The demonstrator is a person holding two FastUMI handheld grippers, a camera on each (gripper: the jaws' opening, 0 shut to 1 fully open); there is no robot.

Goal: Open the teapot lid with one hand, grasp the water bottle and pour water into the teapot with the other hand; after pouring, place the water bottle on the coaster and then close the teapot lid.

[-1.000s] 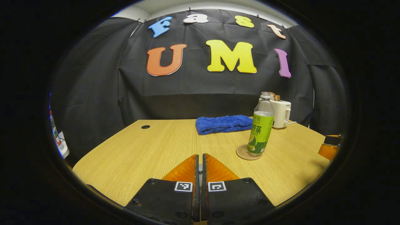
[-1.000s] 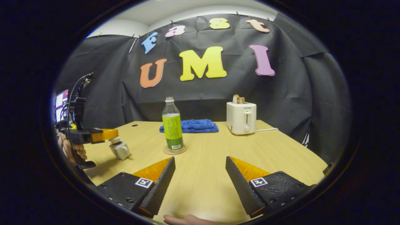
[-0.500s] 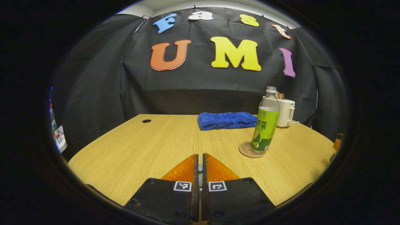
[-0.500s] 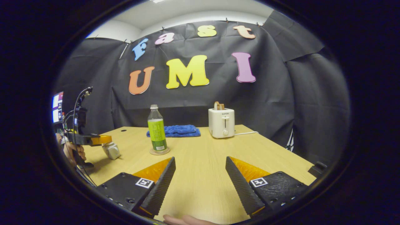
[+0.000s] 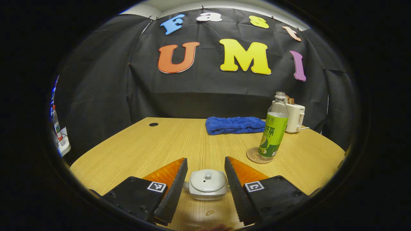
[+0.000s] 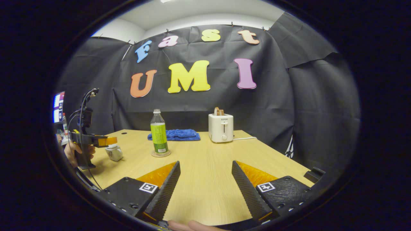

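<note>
A pale wooden surface (image 5: 154,150) stands before the dark cloth wall. The left hand-held gripper (image 5: 205,175) is spread around the teapot (image 5: 208,185), whose lid is on, so closing is probably finished. The right hand-held gripper (image 6: 205,183) is spread too, holding nothing. The bottle (image 5: 273,130) stands on the coaster (image 5: 253,156), as asked

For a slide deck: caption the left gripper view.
Open left tongs straddle the lidded teapot; the water bottle stands on its coaster.
</note>
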